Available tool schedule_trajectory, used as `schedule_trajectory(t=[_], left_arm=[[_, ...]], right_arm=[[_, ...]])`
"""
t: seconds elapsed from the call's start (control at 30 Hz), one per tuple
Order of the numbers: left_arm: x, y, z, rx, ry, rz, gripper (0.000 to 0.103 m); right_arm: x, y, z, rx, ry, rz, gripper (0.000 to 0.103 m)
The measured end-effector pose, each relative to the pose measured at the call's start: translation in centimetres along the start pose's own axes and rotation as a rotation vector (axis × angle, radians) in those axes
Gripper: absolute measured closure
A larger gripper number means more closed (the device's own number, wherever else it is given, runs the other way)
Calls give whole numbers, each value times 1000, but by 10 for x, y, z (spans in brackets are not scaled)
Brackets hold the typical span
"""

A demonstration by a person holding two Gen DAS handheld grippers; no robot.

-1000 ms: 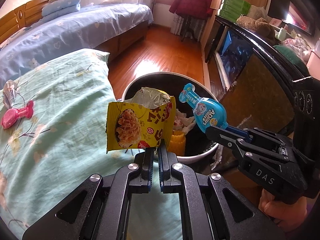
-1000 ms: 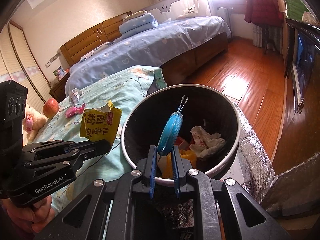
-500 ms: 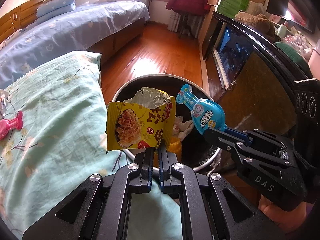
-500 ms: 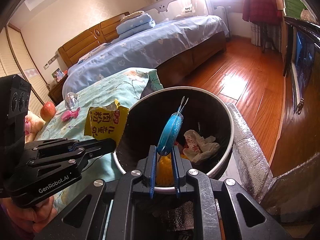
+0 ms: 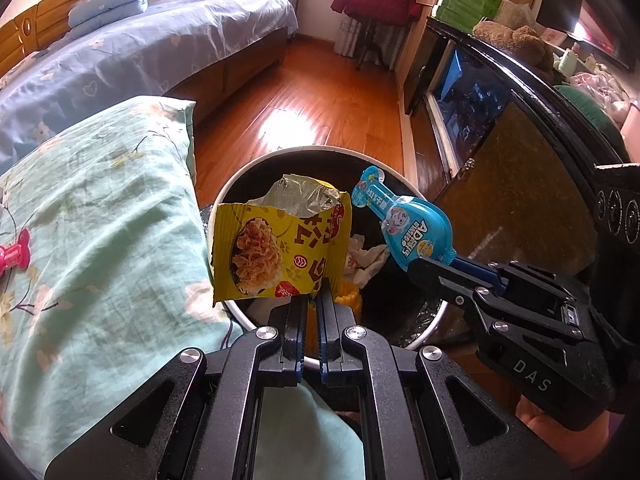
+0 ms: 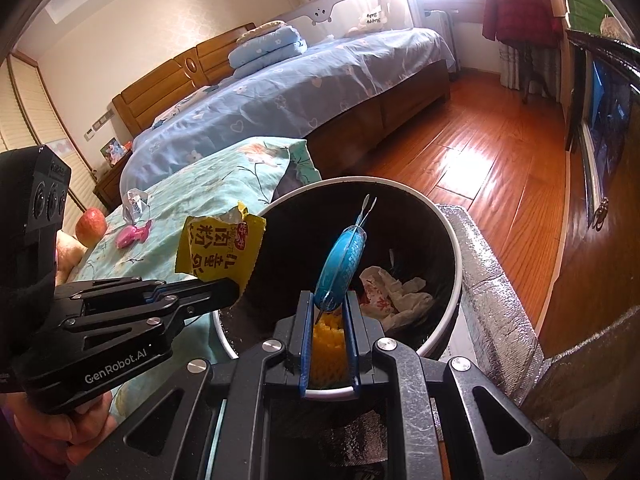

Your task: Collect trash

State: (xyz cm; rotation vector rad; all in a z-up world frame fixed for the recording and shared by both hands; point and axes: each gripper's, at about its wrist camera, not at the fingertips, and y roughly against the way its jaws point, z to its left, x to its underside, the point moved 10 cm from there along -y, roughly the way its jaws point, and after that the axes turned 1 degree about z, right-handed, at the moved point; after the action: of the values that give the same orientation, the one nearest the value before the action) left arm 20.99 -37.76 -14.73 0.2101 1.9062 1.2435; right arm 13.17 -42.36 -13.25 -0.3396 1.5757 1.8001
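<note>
My left gripper (image 5: 311,300) is shut on a torn yellow snack packet (image 5: 276,248) and holds it upright over the near left rim of the round bin (image 5: 320,152). The packet also shows in the right wrist view (image 6: 220,248). My right gripper (image 6: 329,304) is shut on a blue wrapper (image 6: 340,264), which also shows in the left wrist view (image 5: 408,232), and holds it over the bin (image 6: 456,256). Inside the bin lie crumpled white paper (image 6: 392,292) and a yellow foam net (image 6: 328,340).
A green floral pillow (image 5: 100,220) lies left of the bin, with a pink toy (image 6: 132,234), a clear wrapper (image 6: 134,202) and an apple (image 6: 91,220) on it. A blue bed (image 6: 300,80) stands behind. A dark cabinet (image 5: 520,140) is to the right. Foil matting (image 6: 488,264) flanks the bin.
Both grippers have moved forward and to the right with their trash, so the bin sits closer and more central. The yellow packet now hangs over the bin's rim instead of the pillow.
</note>
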Motion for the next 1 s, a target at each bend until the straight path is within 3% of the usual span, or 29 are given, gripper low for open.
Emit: schedule_trajectory(t=[0.83,0.9,0.97,1.0], left_arm=[[-5,1,3,-17,16,-11,96],[-4,3,5,-19,22,-14,90],[-4,7,7,-25,29,-26,67],[-5,10,9,-31,33,-37,64]], right_arm=[[-11,-3,-6,12,-7,2,88],[-12,-4,-8,5,-24,8,84],[-12,-3,-10,6,-34,5,84],[-11,-2,-10,3,-37,6,83]])
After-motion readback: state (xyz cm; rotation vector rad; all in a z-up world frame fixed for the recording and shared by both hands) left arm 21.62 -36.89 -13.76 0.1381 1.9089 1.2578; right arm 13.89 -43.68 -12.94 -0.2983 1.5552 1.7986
